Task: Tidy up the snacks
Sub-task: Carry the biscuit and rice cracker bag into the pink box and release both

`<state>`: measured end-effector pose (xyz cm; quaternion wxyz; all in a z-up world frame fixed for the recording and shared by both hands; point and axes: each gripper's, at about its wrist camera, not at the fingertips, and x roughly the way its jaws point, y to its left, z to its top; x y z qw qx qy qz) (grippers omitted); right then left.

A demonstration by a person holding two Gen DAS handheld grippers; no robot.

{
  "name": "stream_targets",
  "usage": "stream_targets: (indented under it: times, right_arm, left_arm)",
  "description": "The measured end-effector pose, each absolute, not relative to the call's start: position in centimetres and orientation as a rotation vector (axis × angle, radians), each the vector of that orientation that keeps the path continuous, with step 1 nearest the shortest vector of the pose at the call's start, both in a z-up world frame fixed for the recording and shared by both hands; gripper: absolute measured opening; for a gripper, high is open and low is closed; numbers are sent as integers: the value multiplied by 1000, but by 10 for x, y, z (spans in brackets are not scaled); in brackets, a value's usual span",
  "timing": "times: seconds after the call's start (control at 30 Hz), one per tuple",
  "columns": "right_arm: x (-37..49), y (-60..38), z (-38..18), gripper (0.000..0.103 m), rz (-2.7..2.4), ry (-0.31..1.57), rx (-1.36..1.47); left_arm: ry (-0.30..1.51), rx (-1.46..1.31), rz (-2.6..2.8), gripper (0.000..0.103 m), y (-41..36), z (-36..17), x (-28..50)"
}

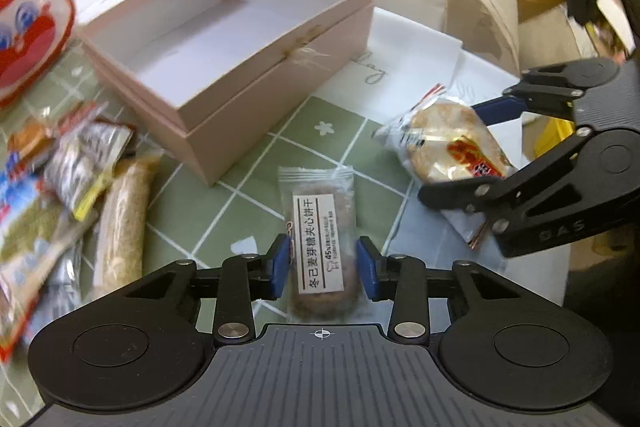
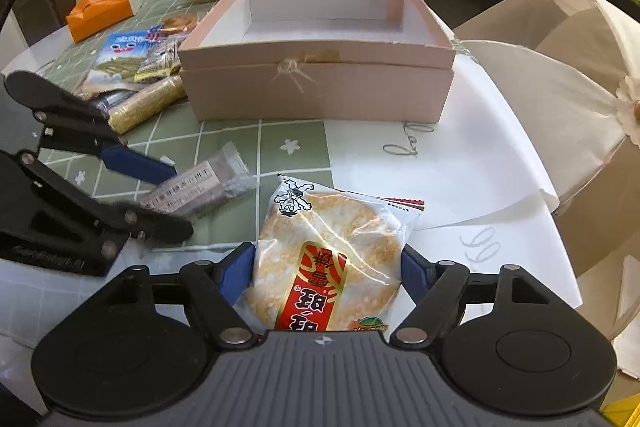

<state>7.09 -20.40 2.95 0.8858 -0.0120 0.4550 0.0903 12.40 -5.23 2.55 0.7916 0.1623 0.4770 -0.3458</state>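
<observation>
Left gripper (image 1: 323,265) straddles the biscuit packet (image 1: 319,241), pads not quite pressing. Right gripper (image 2: 327,269) clamps the rice cracker packet (image 2: 328,259), likely for loading the empty pink box (image 2: 320,83) at 12 o'clock.

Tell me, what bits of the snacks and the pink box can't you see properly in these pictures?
- Left wrist view: snack pile is blurred and cut by the left edge.
- Left wrist view: biscuit packet near end hidden under the left gripper.
- Right wrist view: rice cracker packet bottom hidden by the right gripper.
- Right wrist view: pink box floor mostly hidden by its front wall.
</observation>
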Motion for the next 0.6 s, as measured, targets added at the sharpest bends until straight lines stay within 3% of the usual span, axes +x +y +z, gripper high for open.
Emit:
stream_targets:
  times: [0.17, 0.33, 0.47, 0.6]
  right_arm:
    - [68, -210, 58, 76, 218, 883, -39]
    - [84, -219, 105, 76, 235, 751, -54]
    - [134, -217, 133, 76, 227, 665, -116]
    - [195, -216, 120, 76, 266, 692, -44]
  left_arm:
    - [974, 290, -718, 40, -41, 39, 110]
    - [859, 105, -729, 40, -24, 95, 113]
    - [783, -16, -644, 40, -21, 130, 175]
    - [873, -181, -599, 42, -27, 119, 257]
